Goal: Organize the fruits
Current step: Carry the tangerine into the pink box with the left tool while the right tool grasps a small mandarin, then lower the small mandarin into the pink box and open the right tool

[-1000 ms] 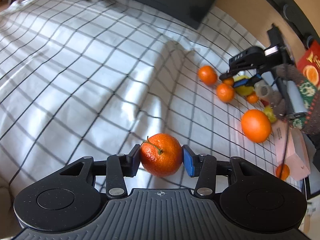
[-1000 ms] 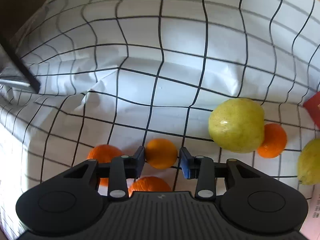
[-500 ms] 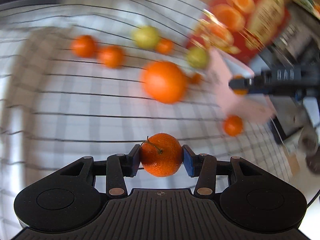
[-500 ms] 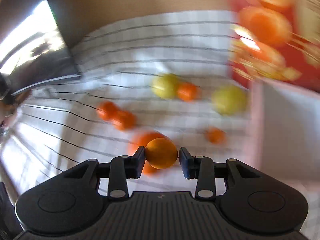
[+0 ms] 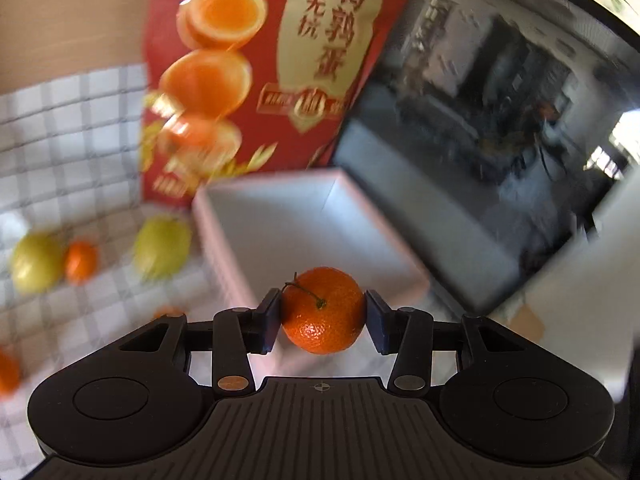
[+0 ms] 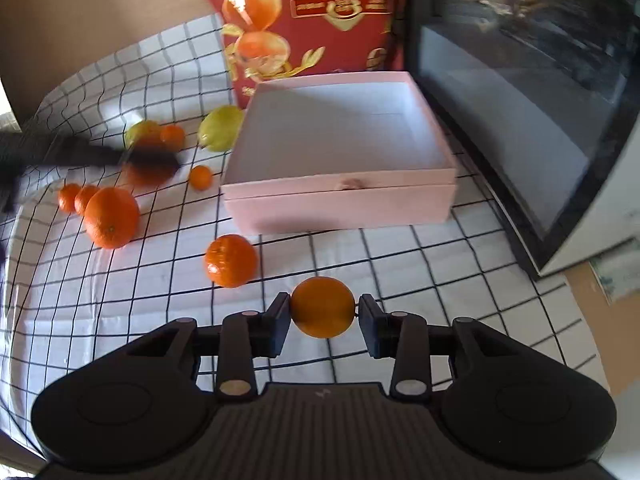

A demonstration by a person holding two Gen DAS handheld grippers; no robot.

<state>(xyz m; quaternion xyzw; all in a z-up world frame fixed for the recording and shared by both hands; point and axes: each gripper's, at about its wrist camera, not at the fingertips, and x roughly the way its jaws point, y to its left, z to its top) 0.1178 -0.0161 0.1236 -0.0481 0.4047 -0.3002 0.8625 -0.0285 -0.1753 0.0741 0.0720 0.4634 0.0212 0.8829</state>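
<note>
Two grippers are each clamping one fruit. The left gripper (image 5: pixel 323 318) is pinching a stemmed mandarin (image 5: pixel 323 310) between its pads, hanging it over the near corner of an open pink box (image 5: pixel 280 216). The right gripper (image 6: pixel 323 320) is gripping a smaller, smooth orange fruit (image 6: pixel 322 306) above the checked tablecloth (image 6: pixel 420 264), just in front of the same box (image 6: pixel 340 204), whose white inside is showing bare. Another mandarin (image 6: pixel 231 260) is lying on the cloth near the box's front left corner. Further left, a large orange (image 6: pixel 112 217) is sitting against two small ones (image 6: pixel 74 198), and a tiny one (image 6: pixel 200 177) is lying alone. Two yellow-green fruits (image 6: pixel 222 133) are resting beside the box's far left side, with one small orange (image 6: pixel 172 137) between them. A red printed carton (image 6: pixel 308 20) is standing behind the box, and a dark glass-fronted appliance (image 6: pixel 520 100) is standing to its right. The left wrist view is blurred.
</note>
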